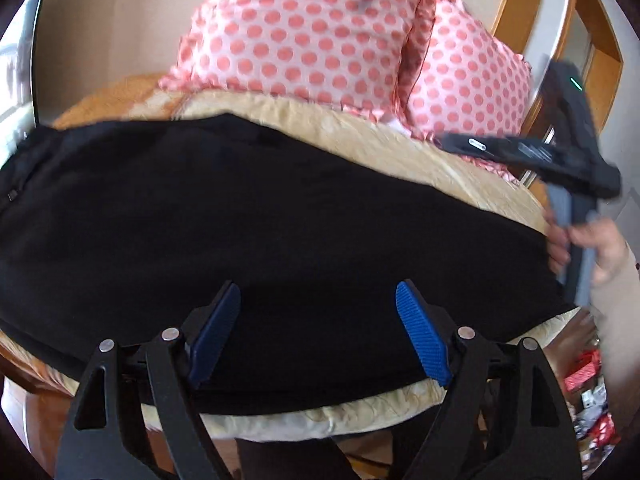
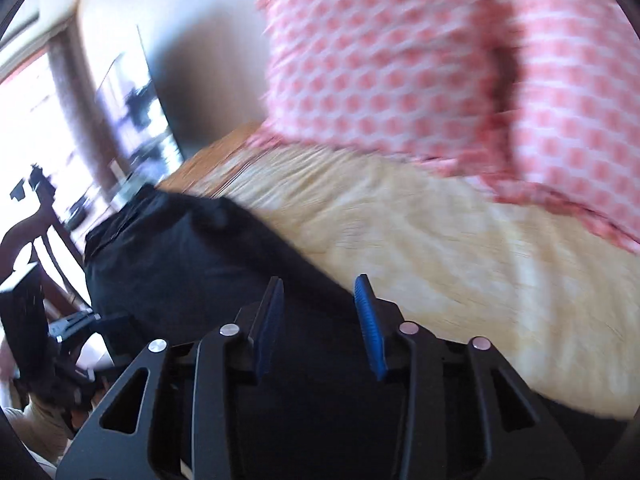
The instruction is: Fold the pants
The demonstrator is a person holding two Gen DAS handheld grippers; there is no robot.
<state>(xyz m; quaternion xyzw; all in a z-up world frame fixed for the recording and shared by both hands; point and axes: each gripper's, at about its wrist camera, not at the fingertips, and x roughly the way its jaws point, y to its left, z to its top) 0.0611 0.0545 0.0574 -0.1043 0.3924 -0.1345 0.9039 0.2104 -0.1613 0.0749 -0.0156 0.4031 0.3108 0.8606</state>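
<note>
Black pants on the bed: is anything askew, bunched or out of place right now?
Nothing stands out. The black pants lie flat in a long band across the yellow bedspread, with no bunching visible. Both the left gripper and the right gripper are open and empty. The polka-dot pillows sit behind, apart from the pants.

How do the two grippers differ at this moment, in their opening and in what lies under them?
The left gripper has its jaws spread wide; the right gripper has its jaws open only a little. The left gripper is over the middle of the black pants; the right gripper is over their edge, beside the yellow bed cover. Both have blue pads, and neither holds any cloth.
</note>
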